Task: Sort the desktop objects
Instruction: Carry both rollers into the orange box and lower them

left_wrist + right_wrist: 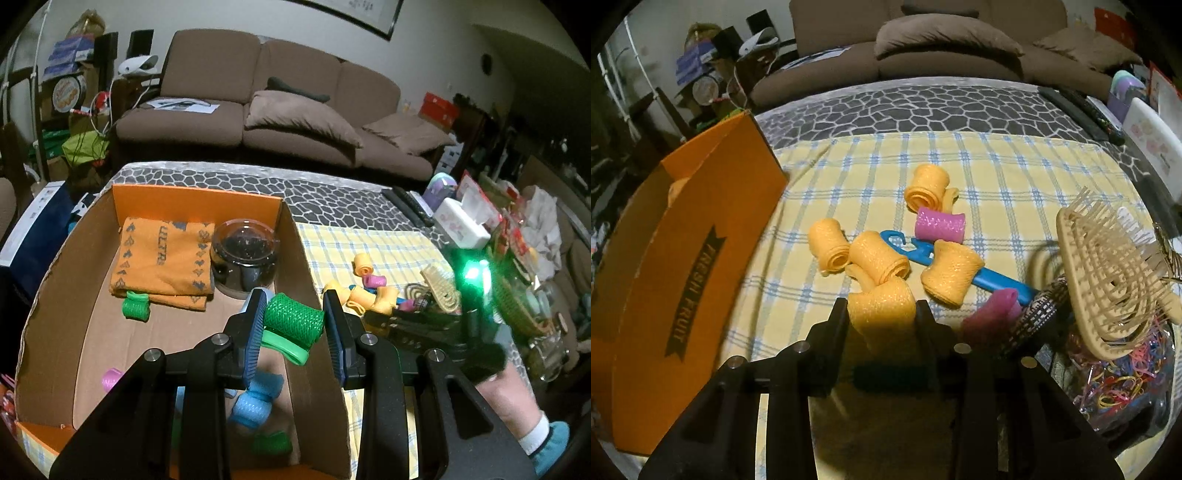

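My left gripper [295, 314] is shut on a green mesh hair roller [294, 319] with a green clip [284, 345], held above the open cardboard box [92, 295]. Inside the box lie a green roller [136, 305], blue rollers [255, 400], a pink roller [110, 379] and another green one [271, 443]. My right gripper [882, 308] is shut on a yellow mesh roller [884, 314] just above the checked cloth [960, 162]. In front of it lie several yellow rollers [879, 258], a pink roller [940, 223], a second pink one [991, 314] and a blue clip [960, 266].
The box also holds a folded orange towel [162, 258] and a domed glass container [243, 258]. Its orange side [690, 280] stands left of the right gripper. A tan hairbrush [1115, 280] and a bag of rubber bands [1123, 376] sit at right. A sofa [295, 110] is behind.
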A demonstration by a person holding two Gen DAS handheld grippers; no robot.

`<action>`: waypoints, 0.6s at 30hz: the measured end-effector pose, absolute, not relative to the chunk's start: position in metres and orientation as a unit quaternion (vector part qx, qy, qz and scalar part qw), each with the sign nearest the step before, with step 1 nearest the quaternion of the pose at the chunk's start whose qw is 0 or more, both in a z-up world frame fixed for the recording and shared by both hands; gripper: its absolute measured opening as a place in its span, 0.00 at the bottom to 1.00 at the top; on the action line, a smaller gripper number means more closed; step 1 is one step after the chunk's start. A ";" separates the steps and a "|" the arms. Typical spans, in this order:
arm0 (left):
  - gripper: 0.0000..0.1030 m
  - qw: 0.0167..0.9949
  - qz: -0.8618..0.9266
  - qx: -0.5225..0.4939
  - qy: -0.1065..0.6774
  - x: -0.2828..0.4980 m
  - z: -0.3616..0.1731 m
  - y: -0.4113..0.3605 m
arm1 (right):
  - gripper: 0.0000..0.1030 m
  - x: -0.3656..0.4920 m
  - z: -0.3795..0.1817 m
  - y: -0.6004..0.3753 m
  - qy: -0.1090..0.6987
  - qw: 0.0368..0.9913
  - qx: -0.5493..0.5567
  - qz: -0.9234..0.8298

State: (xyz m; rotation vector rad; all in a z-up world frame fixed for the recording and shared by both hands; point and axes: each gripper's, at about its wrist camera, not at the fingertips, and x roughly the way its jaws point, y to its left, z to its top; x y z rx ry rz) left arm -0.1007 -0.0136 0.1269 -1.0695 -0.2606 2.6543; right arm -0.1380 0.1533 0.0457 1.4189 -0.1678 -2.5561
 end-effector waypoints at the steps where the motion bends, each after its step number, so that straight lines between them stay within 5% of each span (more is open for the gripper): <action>1: 0.28 0.132 0.915 -0.369 -0.090 -0.101 0.127 -0.015 | 0.35 -0.136 0.050 0.154 -0.064 0.111 0.478 -0.869; 18: 0.28 0.106 0.916 -0.377 -0.093 -0.099 0.120 -0.046 | 0.35 -0.102 0.127 0.086 -0.029 0.178 0.420 -0.890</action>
